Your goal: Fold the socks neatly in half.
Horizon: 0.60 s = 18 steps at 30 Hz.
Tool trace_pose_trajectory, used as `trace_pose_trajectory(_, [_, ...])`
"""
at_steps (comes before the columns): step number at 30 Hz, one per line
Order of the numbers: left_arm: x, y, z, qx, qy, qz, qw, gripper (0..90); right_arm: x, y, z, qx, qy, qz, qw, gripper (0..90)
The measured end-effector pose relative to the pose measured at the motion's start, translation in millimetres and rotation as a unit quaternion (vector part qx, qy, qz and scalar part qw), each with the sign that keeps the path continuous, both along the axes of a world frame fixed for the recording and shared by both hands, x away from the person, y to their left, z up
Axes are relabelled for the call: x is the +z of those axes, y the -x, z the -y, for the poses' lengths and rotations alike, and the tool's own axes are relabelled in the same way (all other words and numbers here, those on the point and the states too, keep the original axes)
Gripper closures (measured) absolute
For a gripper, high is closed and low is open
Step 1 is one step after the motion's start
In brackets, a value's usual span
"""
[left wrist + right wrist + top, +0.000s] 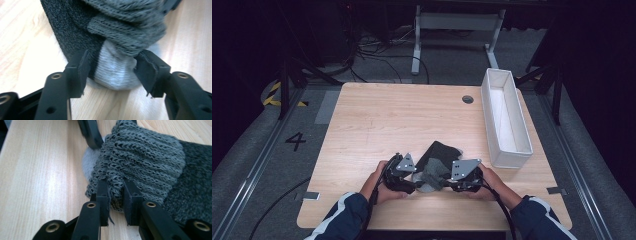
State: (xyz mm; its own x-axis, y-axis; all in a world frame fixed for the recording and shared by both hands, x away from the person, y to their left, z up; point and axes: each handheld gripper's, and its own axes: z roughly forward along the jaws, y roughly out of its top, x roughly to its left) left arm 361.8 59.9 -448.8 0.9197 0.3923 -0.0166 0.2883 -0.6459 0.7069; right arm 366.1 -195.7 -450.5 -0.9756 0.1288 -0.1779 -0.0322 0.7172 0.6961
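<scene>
A bundle of socks [434, 167] lies near the front edge of the worktop [377, 115], about midway along it, between the two hands. It is soft, light knitwear that will sag and stretch rather than hold a shape, so a pinch on a thick folded edge should serve best. The right gripper [116, 195] has its jaws nearly closed on the ribbed grey cuff [140, 157], the knit bunched between the pads. The left gripper [112, 67] has its jaws partly apart around the pale grey toe [115, 71]; the pads barely meet the cloth, so it hardly grips. A white bin [504, 112] stands along the right edge.
</scene>
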Motion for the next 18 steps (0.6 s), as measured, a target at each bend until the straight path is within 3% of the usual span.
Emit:
trace_pose_trajectory(3, [10.3,1.7,-3.4,0.003,0.013,0.011,0.9998,38.7,-0.3,2.0,-3.1,0.001,0.009,0.012,0.9999,76.8])
trace_pose_trajectory(5, [16.5,1.4,-4.0,0.019,0.027,0.02,0.9993,39.2,1.2,2.6,-3.3,0.004,0.009,0.018,0.9998,75.8])
trace_pose_trajectory(9, [16.6,-1.9,-6.4,0.019,0.009,0.018,0.9996,40.0,5.6,3.2,-2.2,0.006,0.0,0.021,0.9998,71.6])
trace_pose_trajectory(12, [19.5,-3.4,-20.9,0.023,0.014,0.006,0.9996,38.3,12.8,3.1,1.2,-0.001,-0.019,0.02,0.9996,59.8])
trace_pose_trajectory(13, [19.5,-3.4,-20.9,0.023,0.014,0.006,0.9996,37.9,12.8,3.1,1.2,-0.001,-0.019,0.02,0.9996,59.8])
trace_pose_trajectory(15, [18.2,-3.4,-32.7,0.01,0.002,-0.01,0.9999,37.8,18.0,2.0,4.0,-0.013,-0.034,0.018,0.9992,54.2])
trace_pose_trajectory(17, [10.5,-4.3,-40.7,0.008,0.004,-0.029,0.9995,39.7,22.4,1.3,6.6,-0.024,-0.053,0.012,0.9982,49.2])
trace_pose_trajectory(18, [3.3,-5.9,-42.8,0.008,-0.006,-0.044,0.999,39.7,24.3,1.0,7.6,-0.028,-0.06,0.009,0.9977,46.9])
